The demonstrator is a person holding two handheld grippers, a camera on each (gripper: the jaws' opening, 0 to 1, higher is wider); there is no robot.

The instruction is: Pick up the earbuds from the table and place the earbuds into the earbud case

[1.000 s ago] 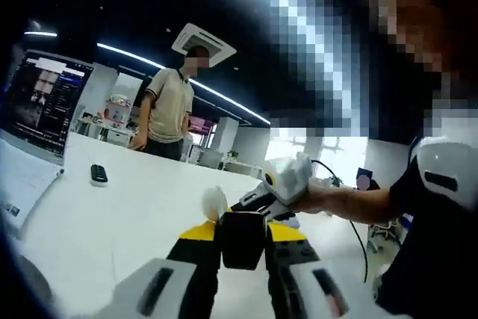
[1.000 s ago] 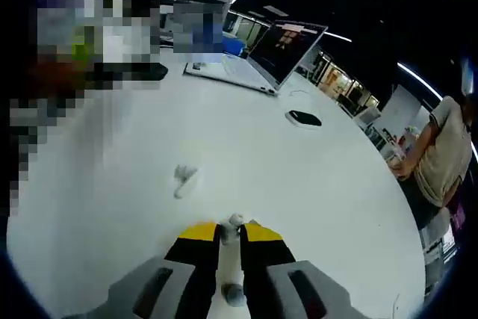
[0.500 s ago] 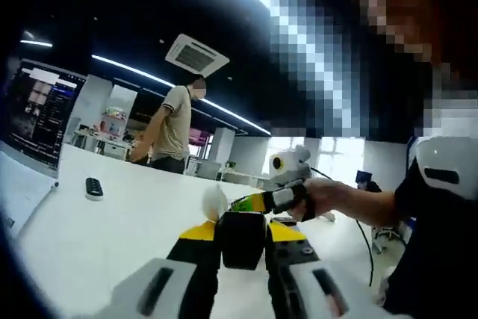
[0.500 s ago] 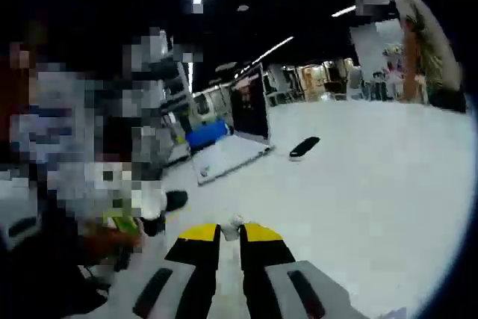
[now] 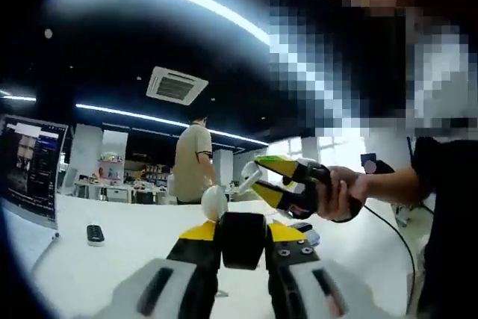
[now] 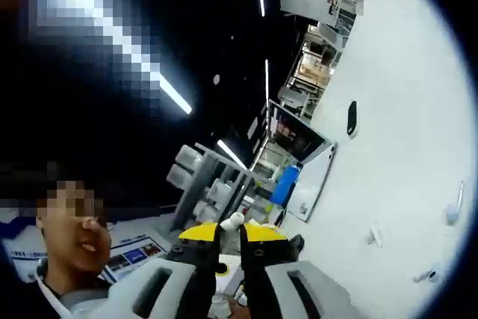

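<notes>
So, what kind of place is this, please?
Probably an open-plan office or lab. A long white table carries an open laptop, the ceiling has strip lights and an air-conditioning vent, and a person stands behind the table with more desks beyond.

A big white table [image 5: 119, 240] is holding a small black thing [image 5: 95, 234] and an open laptop [image 6: 317, 177]. Something small and white [image 6: 452, 213], maybe an earbud, is lying on it too.
</notes>
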